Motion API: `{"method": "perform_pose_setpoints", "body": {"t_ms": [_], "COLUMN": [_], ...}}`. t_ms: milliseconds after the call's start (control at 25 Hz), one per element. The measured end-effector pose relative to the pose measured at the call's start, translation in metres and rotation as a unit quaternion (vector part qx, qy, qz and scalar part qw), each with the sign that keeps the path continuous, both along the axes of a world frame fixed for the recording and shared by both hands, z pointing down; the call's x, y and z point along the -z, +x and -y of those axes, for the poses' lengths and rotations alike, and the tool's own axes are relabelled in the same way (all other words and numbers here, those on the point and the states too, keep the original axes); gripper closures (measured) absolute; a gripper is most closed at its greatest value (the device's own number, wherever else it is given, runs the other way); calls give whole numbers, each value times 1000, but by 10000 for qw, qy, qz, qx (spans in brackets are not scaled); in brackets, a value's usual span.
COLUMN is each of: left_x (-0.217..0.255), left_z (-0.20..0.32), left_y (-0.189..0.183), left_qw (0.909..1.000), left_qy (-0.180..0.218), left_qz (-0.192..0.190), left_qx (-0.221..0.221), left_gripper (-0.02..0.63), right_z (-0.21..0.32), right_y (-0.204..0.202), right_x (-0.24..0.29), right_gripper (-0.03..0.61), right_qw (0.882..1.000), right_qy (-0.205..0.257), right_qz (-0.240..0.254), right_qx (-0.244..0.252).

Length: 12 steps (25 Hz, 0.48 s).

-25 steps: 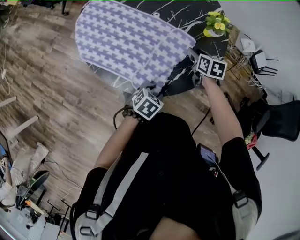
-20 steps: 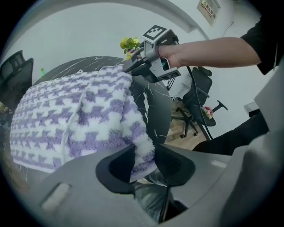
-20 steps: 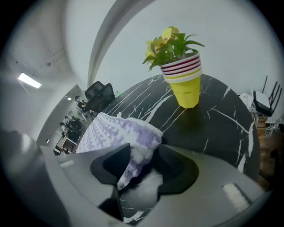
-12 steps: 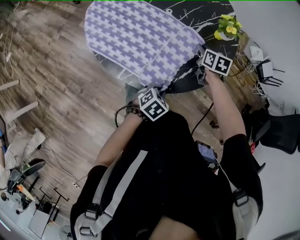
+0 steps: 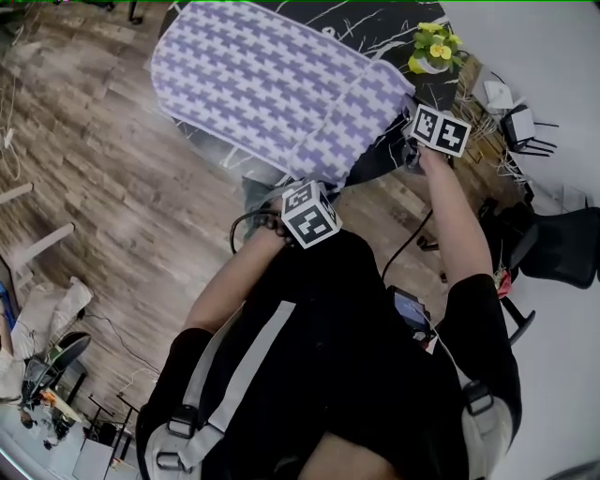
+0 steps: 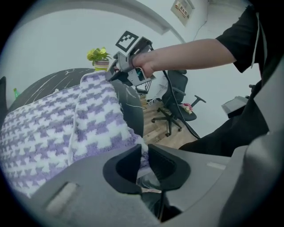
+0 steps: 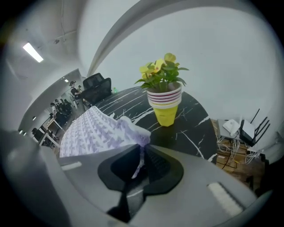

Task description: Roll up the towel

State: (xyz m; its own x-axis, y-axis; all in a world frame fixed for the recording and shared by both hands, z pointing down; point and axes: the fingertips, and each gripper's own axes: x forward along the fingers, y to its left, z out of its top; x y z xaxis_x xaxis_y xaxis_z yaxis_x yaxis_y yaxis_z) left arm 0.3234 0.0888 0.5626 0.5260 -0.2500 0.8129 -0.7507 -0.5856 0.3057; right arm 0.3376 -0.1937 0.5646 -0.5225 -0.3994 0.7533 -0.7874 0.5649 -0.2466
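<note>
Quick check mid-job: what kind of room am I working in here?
Most likely an open office or lab: a black swivel office chair, rows of desks with people in the background, and a white router-like box with cables by the wall.

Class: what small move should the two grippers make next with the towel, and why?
Probably curl the held edge over onto the towel to start the roll: the left gripper and right gripper are each shut on a near corner, and the towel lies spread on the table, unrolled.
</note>
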Motion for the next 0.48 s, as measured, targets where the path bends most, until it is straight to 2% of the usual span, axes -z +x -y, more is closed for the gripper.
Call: {"method": "perform_pose_setpoints", "body": {"t_ms": [120, 200, 320, 480], "left_x": [-4, -4, 2, 7], "left_z": [0, -1, -1, 4], "left_y": [17, 15, -4, -1], "left_qw": [9994, 9991, 9989, 9959], "left_qy": [72, 77, 75, 44], "left_qz": [-34, -117, -424, -875], "left_qx": [-348, -411, -180, 243], "left_gripper": [554, 552, 554, 556], "right_z": [2, 1, -1, 0], "right_y": [13, 11, -7, -6], "right_x": [-9, -10, -1, 6], "right_gripper": [545, 545, 545, 545], "right_qw": [9998, 9997, 9996, 9996], "right_qy": [-69, -122, -105, -30], "right_qz": [-147, -183, -217, -275], "right_qx": [-92, -135, -153, -104]}}
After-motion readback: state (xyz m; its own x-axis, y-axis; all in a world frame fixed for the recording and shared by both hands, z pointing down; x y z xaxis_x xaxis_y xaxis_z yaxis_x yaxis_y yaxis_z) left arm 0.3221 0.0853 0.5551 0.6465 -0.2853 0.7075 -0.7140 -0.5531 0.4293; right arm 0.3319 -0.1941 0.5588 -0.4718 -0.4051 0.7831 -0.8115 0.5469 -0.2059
